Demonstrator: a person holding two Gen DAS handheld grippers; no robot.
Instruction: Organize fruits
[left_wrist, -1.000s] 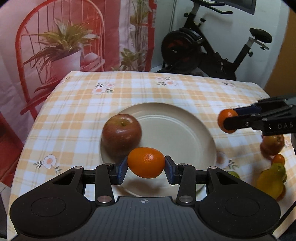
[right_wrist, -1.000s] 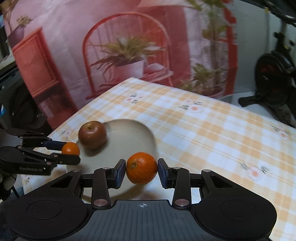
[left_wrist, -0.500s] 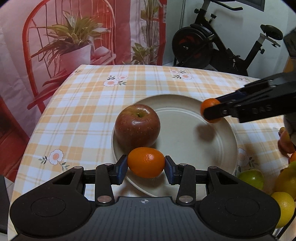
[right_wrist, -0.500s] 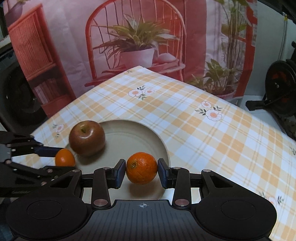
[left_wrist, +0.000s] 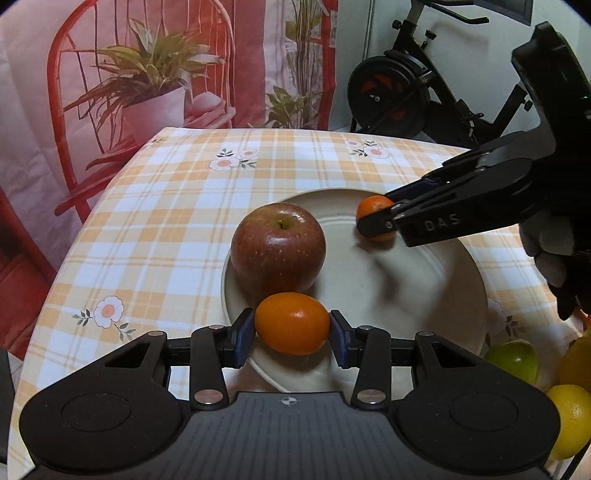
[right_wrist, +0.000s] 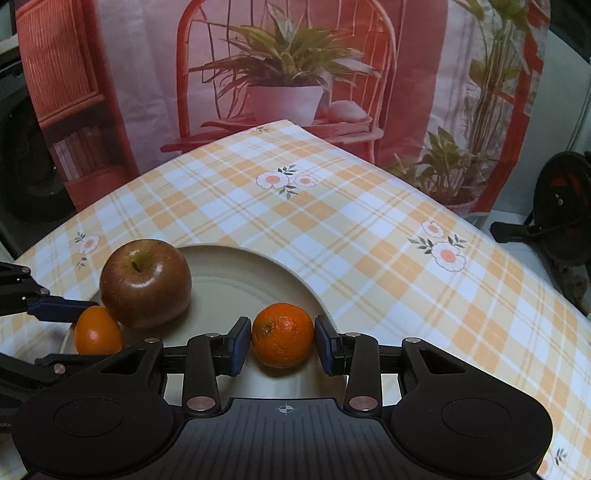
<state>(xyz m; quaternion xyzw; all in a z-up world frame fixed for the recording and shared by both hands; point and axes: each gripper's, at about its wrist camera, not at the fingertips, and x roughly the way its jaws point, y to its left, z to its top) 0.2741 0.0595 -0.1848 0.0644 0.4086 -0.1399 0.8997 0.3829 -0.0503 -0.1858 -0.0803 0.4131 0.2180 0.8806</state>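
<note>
A smooth oval orange fruit (left_wrist: 291, 323) is sitting squeezed between the blue pads of the left tongs (left_wrist: 292, 334), just over the near rim of a round cream plate (left_wrist: 424, 291). A bumpy round orange (right_wrist: 282, 335) is being gripped tight by the right tongs (right_wrist: 282, 345) over the same plate. A big shiny red apple (left_wrist: 279, 253) is resting on the plate beside them. The plate is lying on a table (left_wrist: 177, 206) with an orange checked cloth with flowers. White letters "DAS" are showing on the right tongs. Yellow and green fruits (left_wrist: 515, 360) are waiting beside the plate.
</note>
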